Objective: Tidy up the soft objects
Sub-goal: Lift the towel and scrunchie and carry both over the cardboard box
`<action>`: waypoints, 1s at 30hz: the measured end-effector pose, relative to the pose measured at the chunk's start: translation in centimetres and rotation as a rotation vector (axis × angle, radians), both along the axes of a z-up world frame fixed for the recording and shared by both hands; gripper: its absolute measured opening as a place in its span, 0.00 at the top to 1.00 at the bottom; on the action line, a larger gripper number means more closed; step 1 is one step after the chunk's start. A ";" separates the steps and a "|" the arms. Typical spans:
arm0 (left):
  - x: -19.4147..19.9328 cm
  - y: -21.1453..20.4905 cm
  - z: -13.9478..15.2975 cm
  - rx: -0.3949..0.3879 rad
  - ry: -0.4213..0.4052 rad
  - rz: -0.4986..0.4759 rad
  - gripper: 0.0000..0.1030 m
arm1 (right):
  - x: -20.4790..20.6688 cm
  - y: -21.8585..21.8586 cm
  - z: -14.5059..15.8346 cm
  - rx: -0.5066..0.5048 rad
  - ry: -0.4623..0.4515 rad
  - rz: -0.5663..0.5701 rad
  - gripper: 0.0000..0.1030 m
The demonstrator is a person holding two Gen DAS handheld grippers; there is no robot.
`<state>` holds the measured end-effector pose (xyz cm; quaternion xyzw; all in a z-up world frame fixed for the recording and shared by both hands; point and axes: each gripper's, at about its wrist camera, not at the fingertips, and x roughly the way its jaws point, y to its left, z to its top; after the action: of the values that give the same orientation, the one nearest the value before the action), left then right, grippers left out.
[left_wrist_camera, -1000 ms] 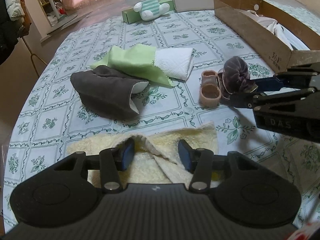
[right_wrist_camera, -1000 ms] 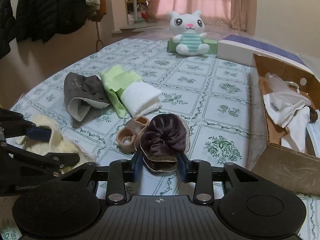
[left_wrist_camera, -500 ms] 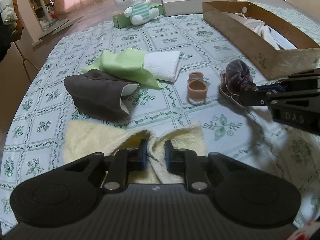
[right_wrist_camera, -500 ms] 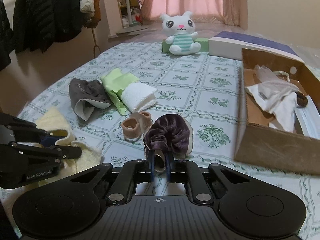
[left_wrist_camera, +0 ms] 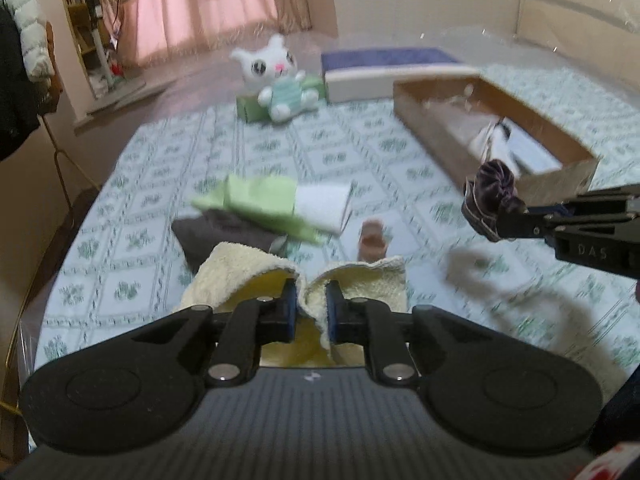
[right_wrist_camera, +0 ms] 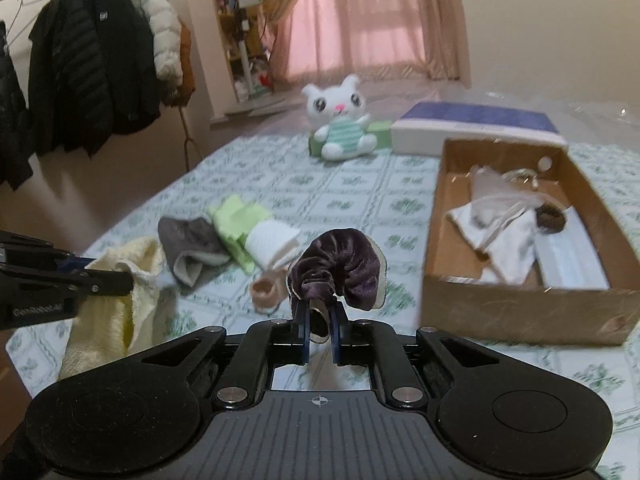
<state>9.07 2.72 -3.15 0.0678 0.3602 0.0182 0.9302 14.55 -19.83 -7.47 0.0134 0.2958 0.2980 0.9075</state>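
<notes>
Right claw (right_wrist_camera: 318,330), clamped on the dark purple velvet scrunchie (right_wrist_camera: 340,268), is raised above the bed; the open brown cardboard box (right_wrist_camera: 516,304) lies nearer it, toward the bed's right edge. Left claw (left_wrist_camera: 307,312) is pinched on the pale yellow terry towel (left_wrist_camera: 240,268).

pink curtains (right_wrist_camera: 360,20), coat rack (right_wrist_camera: 80,60), bookshelf (right_wrist_camera: 236,28)

A counter (right_wrist_camera: 360,200) is covered with a green-patterned cloth. On it are laid a grey cloth (right_wrist_camera: 188,248), a green cloth (right_wrist_camera: 236,220), a white towel (right_wrist_camera: 272,244), a cardboard box (right_wrist_camera: 520,308) and a plush cat (right_wrist_camera: 344,124).
</notes>
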 end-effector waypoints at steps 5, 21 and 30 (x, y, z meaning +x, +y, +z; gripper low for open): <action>0.0 -1.3 2.9 -0.011 -0.074 -0.046 0.86 | 0.3 -2.1 2.1 0.037 -0.040 -0.042 0.90; 4.9 -6.6 12.3 -0.044 -0.284 -0.236 0.86 | 3.6 -9.3 7.3 0.064 -0.147 -0.146 0.90; 11.6 -10.4 15.9 -0.055 -0.365 -0.303 0.86 | 7.3 -12.6 9.2 0.056 -0.189 -0.196 0.90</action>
<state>20.70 -7.64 12.79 0.0914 0.1722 -0.1193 0.9735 21.84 -32.39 1.77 0.0394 0.1978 0.2158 0.9554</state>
